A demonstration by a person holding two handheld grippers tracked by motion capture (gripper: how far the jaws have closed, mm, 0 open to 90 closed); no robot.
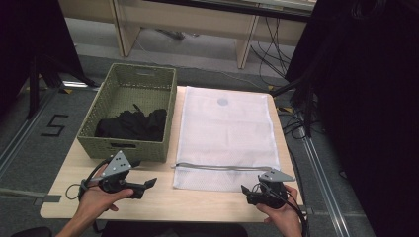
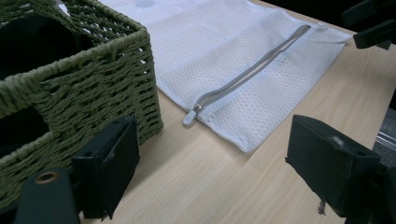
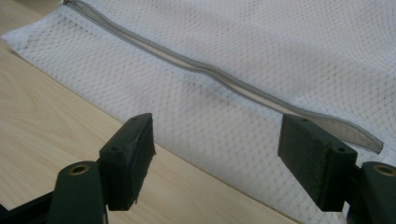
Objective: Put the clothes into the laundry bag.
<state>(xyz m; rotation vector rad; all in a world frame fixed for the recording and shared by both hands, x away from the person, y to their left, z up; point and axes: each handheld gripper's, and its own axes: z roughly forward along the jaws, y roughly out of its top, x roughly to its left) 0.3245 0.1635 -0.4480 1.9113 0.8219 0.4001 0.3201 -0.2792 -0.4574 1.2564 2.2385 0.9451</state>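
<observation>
Lab: trailing cables (image 1: 276, 44), floor markings (image 1: 55, 125)

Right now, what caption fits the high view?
Two open grippers wait before a white mesh zip bag and green woven basket.

Table (image 1: 158, 200): pale wood-look top, smooth, matt, fine straight grain.
Basket (image 1: 129, 145): olive woven cord or fibre, coarse and ribbed, matt.
Garment (image 1: 132, 124) in basket: black cloth, soft, matt, crumpled.
Bag (image 1: 225, 133): white mesh cloth, fine open weave, slightly see-through, dull.
Zip (image 3: 219, 77): grey fabric tape, smooth; pull (image 2: 189, 117) pale, plastic-looking.
Left gripper (image 2: 212, 168) and right gripper (image 3: 217, 154): black matt pads, slightly scuffed; brass-coloured metal eyelets behind.
</observation>
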